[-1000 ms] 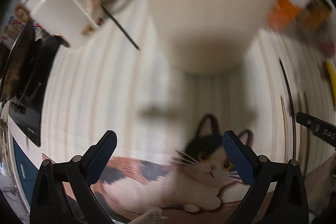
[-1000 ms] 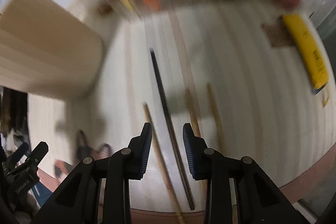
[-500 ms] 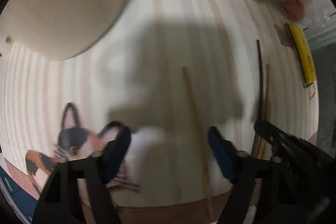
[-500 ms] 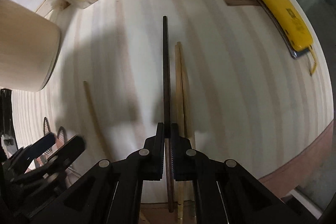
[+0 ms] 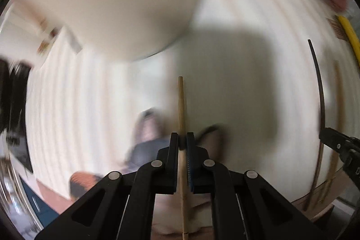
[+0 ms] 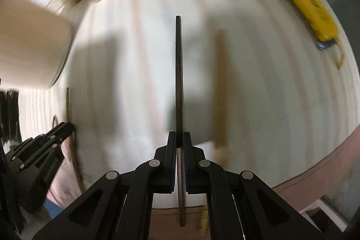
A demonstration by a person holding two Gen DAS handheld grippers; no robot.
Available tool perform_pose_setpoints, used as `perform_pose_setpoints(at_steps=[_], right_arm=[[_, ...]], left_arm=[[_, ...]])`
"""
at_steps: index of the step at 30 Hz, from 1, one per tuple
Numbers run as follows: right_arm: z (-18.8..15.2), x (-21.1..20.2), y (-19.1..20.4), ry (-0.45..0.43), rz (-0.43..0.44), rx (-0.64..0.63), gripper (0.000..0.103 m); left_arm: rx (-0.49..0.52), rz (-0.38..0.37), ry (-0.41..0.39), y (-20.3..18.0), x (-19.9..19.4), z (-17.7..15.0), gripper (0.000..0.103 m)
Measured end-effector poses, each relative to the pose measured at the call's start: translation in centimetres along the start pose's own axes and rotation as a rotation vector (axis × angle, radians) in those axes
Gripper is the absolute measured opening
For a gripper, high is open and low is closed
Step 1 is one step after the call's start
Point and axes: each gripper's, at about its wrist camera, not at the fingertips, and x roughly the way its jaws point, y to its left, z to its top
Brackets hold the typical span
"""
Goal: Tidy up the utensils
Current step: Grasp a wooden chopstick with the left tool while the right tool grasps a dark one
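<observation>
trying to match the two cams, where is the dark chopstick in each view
Left wrist: dark chopstick at the far right edge, running into the right gripper.
Right wrist: dark chopstick dead centre, pointing straight ahead, clamped in the right gripper.
Shared landmark: the yellow case at the upper right in both views.

Bright, motion-blurred fisheye views, edges warped, soft shadows falling forward.

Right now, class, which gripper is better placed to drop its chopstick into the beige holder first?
Left, probably. The left gripper is shut on the light wooden chopstick, with the beige holder looming just ahead. The right gripper, shut on the dark chopstick, sees it far off to the left.
</observation>
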Motion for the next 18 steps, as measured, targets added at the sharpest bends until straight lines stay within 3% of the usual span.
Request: perform_pose_setpoints(at_steps=[6,10,14,18], right_arm=[[-1.9,1.3,5.6,0.071,0.064,-0.139,0.005],[-1.7,1.8,7.3,0.106,0.036,-0.179,0.007],[-0.1,1.8,7.7,0.102,0.016,-0.167,0.012],[1.0,2.1,9.6,0.078,-0.076,-0.22,0.011]], left_arm=[[-0.159,0.022,0.041,7.7,1.4,-2.2,0.004],[-0.249,-0.069,0.044,10.2,1.9,-2.7,0.005],[-0.259,-0.116,0.072,11.5,2.5,-2.2,0.006],[-0.235,-0.119,0.072,12.2,2.4,-4.0,0.007]])
